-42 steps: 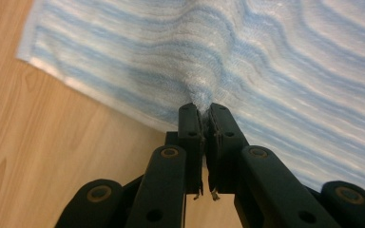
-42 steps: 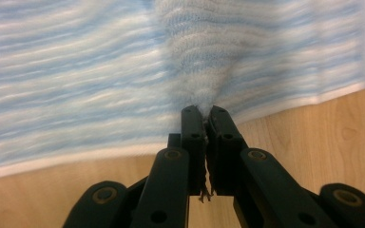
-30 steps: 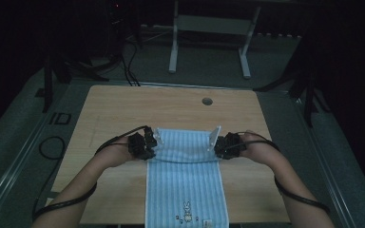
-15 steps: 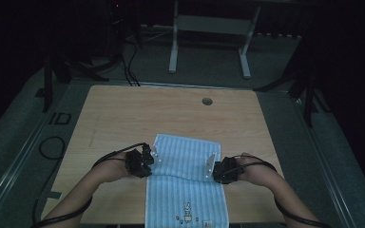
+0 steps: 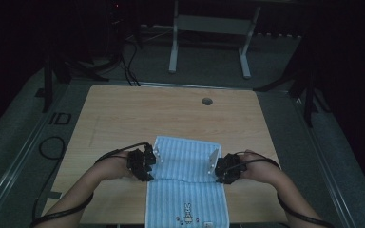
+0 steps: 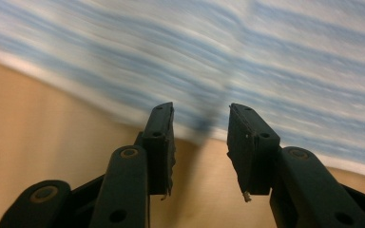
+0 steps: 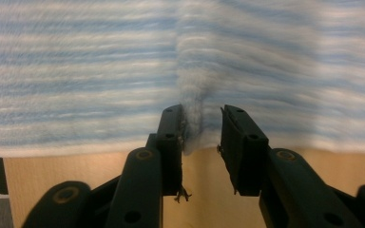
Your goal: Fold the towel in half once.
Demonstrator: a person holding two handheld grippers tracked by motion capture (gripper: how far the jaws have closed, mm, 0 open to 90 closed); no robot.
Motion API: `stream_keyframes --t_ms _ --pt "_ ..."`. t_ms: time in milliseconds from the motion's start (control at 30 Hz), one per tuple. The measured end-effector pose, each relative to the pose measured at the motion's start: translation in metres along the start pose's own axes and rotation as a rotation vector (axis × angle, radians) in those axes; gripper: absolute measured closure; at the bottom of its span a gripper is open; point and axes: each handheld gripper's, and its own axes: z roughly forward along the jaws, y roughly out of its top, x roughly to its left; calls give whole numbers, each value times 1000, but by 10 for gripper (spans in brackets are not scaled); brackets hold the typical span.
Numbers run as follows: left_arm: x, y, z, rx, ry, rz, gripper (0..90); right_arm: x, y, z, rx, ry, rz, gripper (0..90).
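Note:
A blue-and-white striped towel [image 5: 185,164] lies on the wooden table [image 5: 171,114], its near end hanging over the front edge. My left gripper [image 5: 153,159] rests at the towel's left edge and my right gripper [image 5: 217,165] at its right edge. In the left gripper view the jaws [image 6: 201,114] have just been opening, and the towel [image 6: 266,57] edge lies just past the tips. In the right gripper view the jaws [image 7: 202,114] have also just been opening. A raised pinch of towel [image 7: 100,76] stands between them, the pads apart from it on one side.
A round cable hole [image 5: 207,101] sits near the table's far edge. A small rabbit motif [image 5: 188,211] marks the towel's near end. Behind the table stands a grey desk frame [image 5: 209,28], and cables [image 5: 52,147] lie on the floor to the left.
Both hands drew back toward the near side with the towel's far edge, so the towel now covers less of the table. Both pairs of jaws then opened off the cloth.

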Motion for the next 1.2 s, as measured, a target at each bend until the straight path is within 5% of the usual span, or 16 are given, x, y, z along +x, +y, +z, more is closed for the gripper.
stream_keyframes --t_ms 200,367,700,933,1200 --pt "27 9 -8 -12 49 -34 589 -31 -4 -14 5 -28 61 668" --pt "53 15 -1 1 76 -78 560 -55 -9 -10 58 26 111 631" --pt "96 31 18 -19 138 -164 514 -110 -17 3 34 -62 229 602" --pt "109 43 27 1 159 -178 502 -133 -12 16 9 -75 271 594" --pt "112 52 42 39 186 -167 476 -152 -9 39 63 -85 305 583"
